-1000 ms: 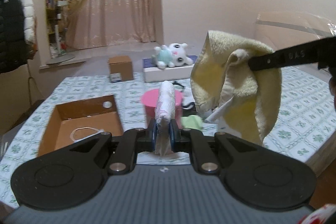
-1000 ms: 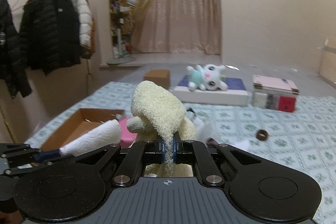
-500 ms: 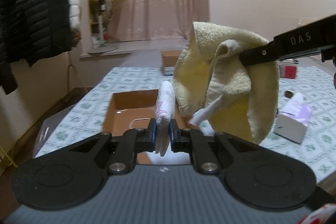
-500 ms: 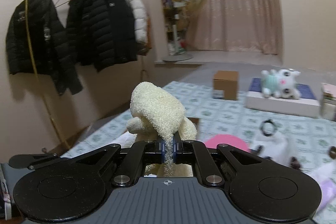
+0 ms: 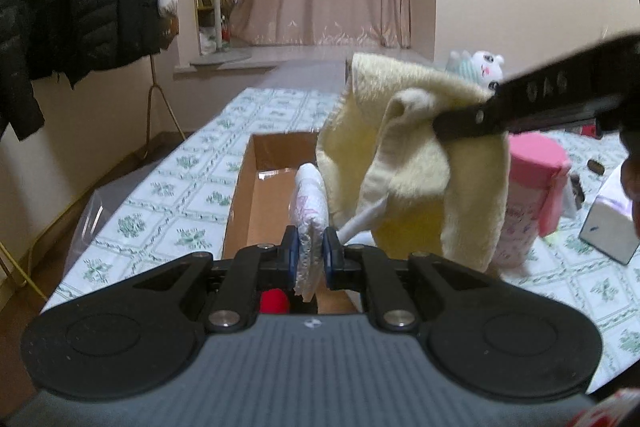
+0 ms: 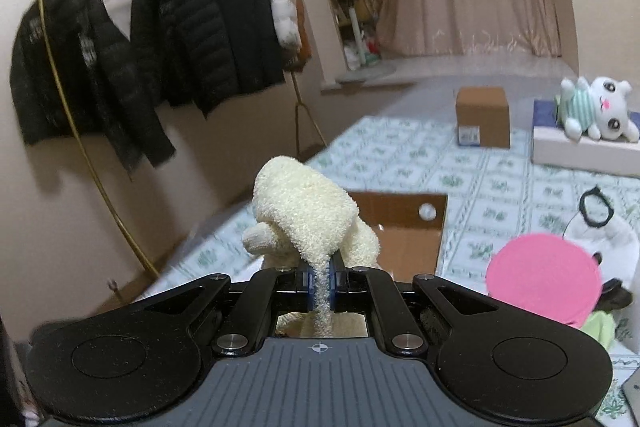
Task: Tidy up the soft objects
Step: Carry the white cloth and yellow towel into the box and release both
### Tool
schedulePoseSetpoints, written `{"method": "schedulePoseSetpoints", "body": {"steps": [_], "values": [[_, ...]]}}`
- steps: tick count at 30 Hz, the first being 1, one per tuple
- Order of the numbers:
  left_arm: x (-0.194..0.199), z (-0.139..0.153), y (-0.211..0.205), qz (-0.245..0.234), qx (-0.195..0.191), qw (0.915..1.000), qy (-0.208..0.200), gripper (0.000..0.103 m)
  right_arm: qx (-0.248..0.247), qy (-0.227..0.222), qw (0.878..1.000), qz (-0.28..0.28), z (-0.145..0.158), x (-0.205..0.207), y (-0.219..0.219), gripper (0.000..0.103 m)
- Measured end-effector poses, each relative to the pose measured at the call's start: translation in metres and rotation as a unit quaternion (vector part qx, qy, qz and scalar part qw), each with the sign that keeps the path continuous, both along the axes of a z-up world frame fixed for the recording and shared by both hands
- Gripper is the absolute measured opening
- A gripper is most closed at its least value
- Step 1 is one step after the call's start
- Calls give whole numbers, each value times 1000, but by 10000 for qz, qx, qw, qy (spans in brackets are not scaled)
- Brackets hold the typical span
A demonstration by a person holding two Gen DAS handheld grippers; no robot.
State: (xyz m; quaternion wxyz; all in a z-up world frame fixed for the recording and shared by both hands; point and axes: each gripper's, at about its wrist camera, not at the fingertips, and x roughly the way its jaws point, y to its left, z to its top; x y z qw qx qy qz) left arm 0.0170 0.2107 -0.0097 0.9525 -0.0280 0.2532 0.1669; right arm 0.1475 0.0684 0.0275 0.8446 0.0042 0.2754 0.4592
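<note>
Left wrist view: left gripper [image 5: 310, 259] clamps a white rolled cloth [image 5: 308, 211] above the cardboard box [image 5: 244, 203] — yellow towel [image 5: 416, 163] hangs just right. Right wrist view: right gripper [image 6: 320, 281] pinches that towel [image 6: 308, 211] — box [image 6: 404, 227] beyond.

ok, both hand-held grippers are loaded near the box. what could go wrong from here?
1. The right hand-held gripper pinches only a thin edge of the yellow towel; most of it hangs free and may slip or drape over the cardboard box wall.
2. In the left wrist view the towel hides much of the box, so dropping the white cloth roll from the left hand-held gripper could miss.
</note>
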Motion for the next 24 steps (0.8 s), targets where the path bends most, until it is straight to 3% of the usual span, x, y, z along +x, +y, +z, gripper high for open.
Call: {"method": "schedulePoseSetpoints", "body": {"steps": [10,17,20,22,24], "values": [[22,-36,23,-44,-220,9991,373,12,-1093,10,9935,306,-73,4,31,7],[22,-40,28,-59,-346,9986,400,20,-1217,88,9918,371,-90,7,35,7],[17,-37,29,-32,-406,9984,399,29,-1209,103,9920,344,-89,6,31,8],[11,-35,29,4,-431,9984,355,37,-1178,130,9925,308,-85,4,29,16],[6,-31,28,42,-427,9985,330,40,-1130,92,9932,268,-82,1,24,44]]}}
